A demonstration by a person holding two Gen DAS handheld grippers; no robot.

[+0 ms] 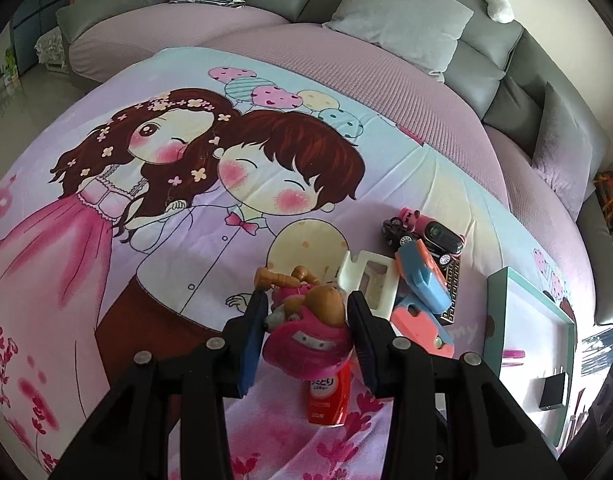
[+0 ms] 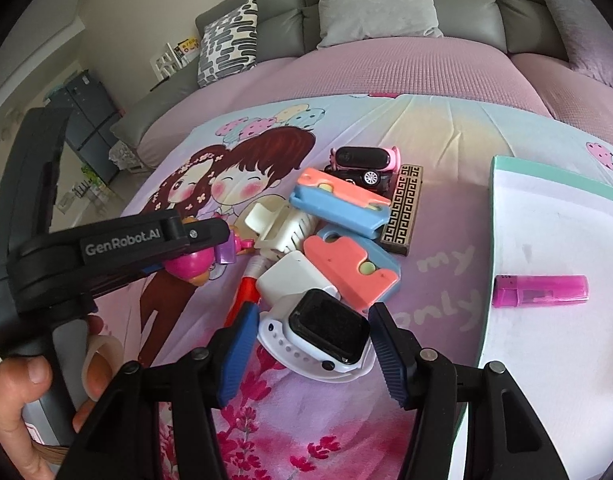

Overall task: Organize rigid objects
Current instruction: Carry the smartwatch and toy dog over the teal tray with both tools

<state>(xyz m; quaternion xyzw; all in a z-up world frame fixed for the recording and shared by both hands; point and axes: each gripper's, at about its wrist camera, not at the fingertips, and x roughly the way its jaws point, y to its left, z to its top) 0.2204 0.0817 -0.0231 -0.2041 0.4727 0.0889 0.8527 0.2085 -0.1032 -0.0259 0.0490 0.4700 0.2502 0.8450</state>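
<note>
White smartwatch (image 2: 326, 334) and pink lighter (image 2: 542, 290) show only rightward

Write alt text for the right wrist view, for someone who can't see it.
The right gripper has its fingers on either side of a white smartwatch lying on a cartoon-print blanket. Beside it the left gripper holds a pink toy figure near piled toys; a pink lighter rests in a teal-rimmed tray.

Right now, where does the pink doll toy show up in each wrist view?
Left wrist: pink doll toy sits bottom centre, held in the left tool.
Right wrist: at left, gripped under the left tool's arm.
Shared landmark: the red bottle lying just beside it.
</note>
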